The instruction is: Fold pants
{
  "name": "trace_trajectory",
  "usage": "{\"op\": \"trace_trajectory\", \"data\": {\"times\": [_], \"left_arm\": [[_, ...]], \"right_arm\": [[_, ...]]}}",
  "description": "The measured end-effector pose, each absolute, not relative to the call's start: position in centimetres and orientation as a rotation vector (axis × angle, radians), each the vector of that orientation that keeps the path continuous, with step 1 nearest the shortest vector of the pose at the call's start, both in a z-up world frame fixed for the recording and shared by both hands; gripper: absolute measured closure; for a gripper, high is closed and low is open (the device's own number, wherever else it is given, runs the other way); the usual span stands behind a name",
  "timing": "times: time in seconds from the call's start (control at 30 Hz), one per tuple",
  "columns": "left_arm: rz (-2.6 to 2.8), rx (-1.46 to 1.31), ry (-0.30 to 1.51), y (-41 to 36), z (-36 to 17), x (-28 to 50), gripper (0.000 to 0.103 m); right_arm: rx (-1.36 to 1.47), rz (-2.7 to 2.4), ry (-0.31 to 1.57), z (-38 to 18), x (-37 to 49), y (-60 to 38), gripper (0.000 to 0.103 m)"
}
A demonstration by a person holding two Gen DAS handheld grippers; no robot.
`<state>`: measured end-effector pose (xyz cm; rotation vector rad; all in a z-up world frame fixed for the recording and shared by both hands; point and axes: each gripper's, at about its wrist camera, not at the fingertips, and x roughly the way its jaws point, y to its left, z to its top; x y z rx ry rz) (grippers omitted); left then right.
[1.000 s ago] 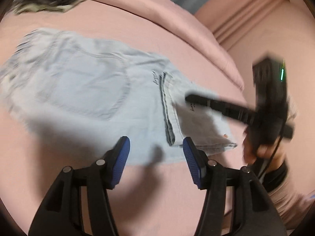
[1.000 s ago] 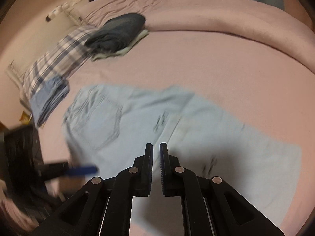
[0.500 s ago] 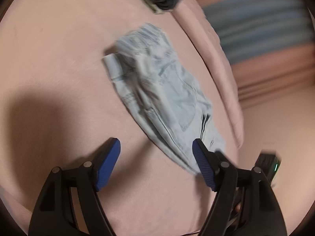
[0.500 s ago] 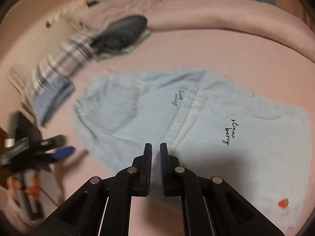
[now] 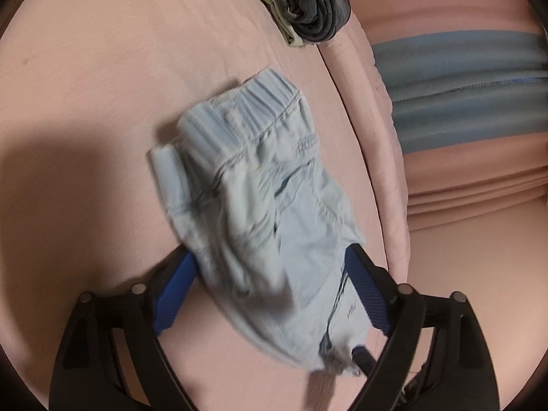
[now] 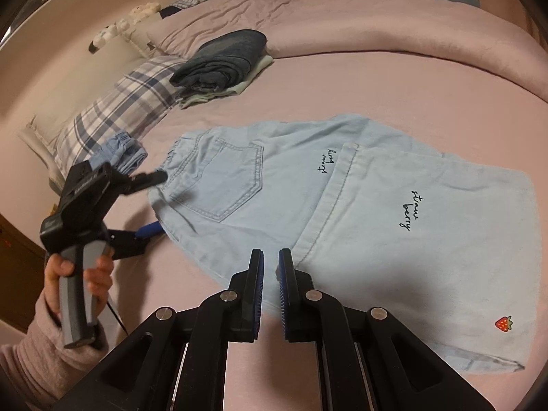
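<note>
Light-blue denim pants (image 6: 342,212) lie flat on the pink bedsheet (image 6: 394,96), soft and thin, folded lengthwise. A stitched patch pocket faces up, script lettering sits on each leg, and a small red strawberry marks the hem. The elastic waistband is gathered and ribbed.

Left gripper (image 5: 270,294): its jaws have just been opening and now stand wide, blue ribbed pads on either side of the waist end of the pants (image 5: 267,205), not pressing it. A second ago they stood narrower, short of the cloth edge.

Right gripper (image 6: 270,287): jaws clenched with nothing between them, hovering over the near edge of the pants.

A folded pile of dark jeans (image 6: 222,58) rests well apart near a plaid pillow (image 6: 113,109).
</note>
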<state>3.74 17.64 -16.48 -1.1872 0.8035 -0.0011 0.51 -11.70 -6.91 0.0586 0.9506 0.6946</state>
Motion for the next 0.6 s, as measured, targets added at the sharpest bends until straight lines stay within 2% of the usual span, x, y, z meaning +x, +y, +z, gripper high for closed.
{"op": "trace_trajectory", "data": {"times": [0.13,0.17,0.2,0.23,0.27,0.3,0.4,0.6], "left_arm": [[0.03,-1.205,0.794,18.0,-16.6,4.9,0.015],[0.035,-1.225,0.786,18.2,-16.6,4.8,0.022],[0.042,-1.232,0.783,18.4,-16.7,4.6,0.039],[0.052,-1.232,0.791,18.6,-16.9,4.4,0.048],[0.067,-1.233,0.8,18.8,-17.3,4.3,0.064],[0.078,-1.243,0.805,19.1,-17.6,4.1,0.073],[0.071,-1.29,0.793,19.8,-18.4,3.1,0.075],[0.07,-1.202,0.807,19.9,-17.8,2.7,0.075]], "right_arm": [[0.058,0.692,0.957,-7.1,0.8,-11.5,0.096],[0.057,0.687,0.962,-7.2,1.0,-11.5,0.096],[0.057,0.682,0.966,-7.2,1.2,-11.6,0.096],[0.057,0.679,0.969,-7.3,1.4,-11.5,0.096],[0.058,0.674,0.973,-7.3,1.8,-11.5,0.096],[0.057,0.668,0.974,-7.3,2.2,-11.4,0.096],[0.041,0.657,0.971,-7.1,3.9,-10.7,0.096],[-0.008,0.617,0.949,-6.9,9.5,-7.3,0.096]]}}
